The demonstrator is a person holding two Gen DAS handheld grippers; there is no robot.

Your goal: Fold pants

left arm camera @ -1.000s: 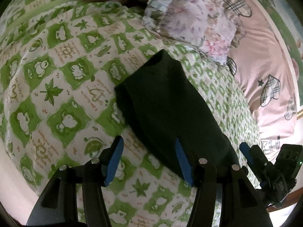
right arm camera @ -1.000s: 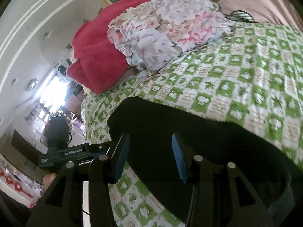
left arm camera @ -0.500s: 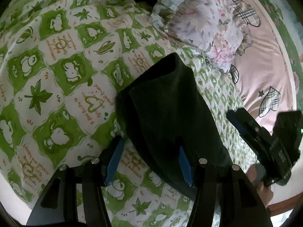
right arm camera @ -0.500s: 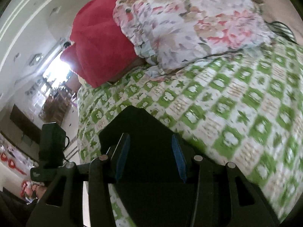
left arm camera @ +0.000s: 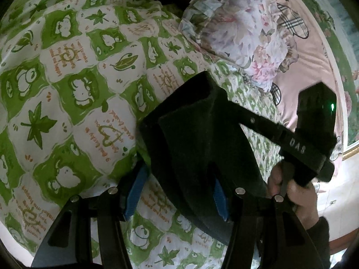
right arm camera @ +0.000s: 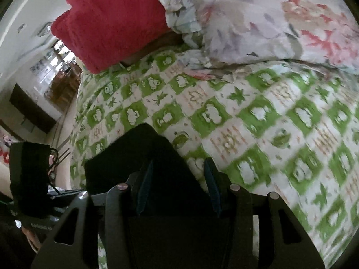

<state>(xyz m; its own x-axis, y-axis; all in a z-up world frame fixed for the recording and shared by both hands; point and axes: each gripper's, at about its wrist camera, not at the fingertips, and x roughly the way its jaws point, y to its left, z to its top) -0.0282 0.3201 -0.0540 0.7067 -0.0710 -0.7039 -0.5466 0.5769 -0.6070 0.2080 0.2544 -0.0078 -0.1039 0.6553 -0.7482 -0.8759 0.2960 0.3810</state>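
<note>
Your left gripper (left arm camera: 177,192) pitches down, blue fingers part-spread astride the folded dark fabric pants (left arm camera: 197,139) on the green-checked bedsheet (left arm camera: 67,94); grip unclear. Your right gripper (right arm camera: 179,183), likewise, has swung across, its hand (left arm camera: 291,190) now beside yours.

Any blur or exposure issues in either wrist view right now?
Right wrist view: green-and-white checked bedsheet smeared by motion blur at right, bright doorway blown out. Left wrist view: sharp, but the dark folded pants are underexposed, fold detail lost. Both: strong fisheye bending, black corners.
</note>
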